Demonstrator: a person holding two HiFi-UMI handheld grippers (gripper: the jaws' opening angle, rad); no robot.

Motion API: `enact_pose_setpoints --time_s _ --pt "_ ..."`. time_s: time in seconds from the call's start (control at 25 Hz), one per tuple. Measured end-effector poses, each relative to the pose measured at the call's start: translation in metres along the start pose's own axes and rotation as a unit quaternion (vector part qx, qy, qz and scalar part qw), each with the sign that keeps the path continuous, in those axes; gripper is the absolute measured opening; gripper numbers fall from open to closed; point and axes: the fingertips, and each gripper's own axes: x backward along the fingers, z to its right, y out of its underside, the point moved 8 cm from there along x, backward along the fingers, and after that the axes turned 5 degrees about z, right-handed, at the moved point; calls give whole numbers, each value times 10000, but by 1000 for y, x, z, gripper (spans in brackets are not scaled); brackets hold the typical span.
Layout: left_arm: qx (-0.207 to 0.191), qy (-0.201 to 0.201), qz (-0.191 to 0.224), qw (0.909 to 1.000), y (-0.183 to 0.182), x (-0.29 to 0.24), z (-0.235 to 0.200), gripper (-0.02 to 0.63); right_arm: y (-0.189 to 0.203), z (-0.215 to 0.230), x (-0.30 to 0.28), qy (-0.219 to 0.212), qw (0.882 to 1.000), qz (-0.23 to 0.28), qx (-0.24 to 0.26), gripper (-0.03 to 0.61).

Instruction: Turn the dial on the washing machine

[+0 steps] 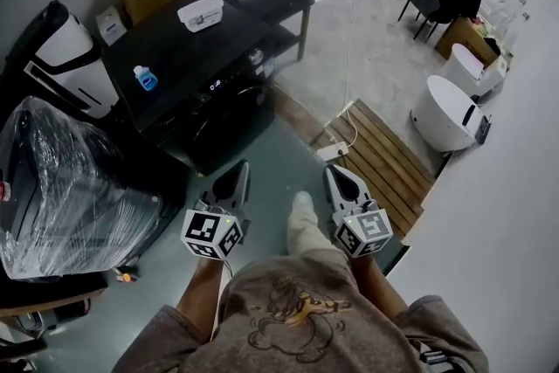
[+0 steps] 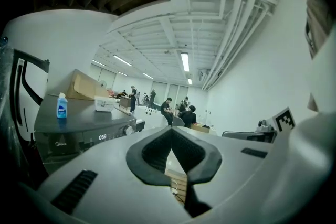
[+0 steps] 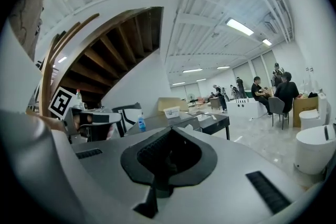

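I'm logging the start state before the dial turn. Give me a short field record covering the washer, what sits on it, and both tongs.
washing machine: black, ahead and left of the person
dial: on the front panel beside the lit display, untouched
on top: blue bottle, white box
left tongs: shut, empty, short of the machine
right tongs: shut, empty, over the floor
task stage: not begun

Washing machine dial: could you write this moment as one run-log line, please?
stage: dial not yet touched | left hand-held gripper: shut, empty | right hand-held gripper: shut, empty | both held short of washing machine
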Motion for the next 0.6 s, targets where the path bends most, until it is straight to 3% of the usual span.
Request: enact_pose_setpoints --time_s 0.32,0.6 --pt "114 -458 83 9989 -21 -115 -10 -8 -37 87 -95 -592 9981 -139 85 2" --pt "73 -978 127 9951 -26 -157 -21 -8 -40 129 -147 -980 9949 -230 42 2"
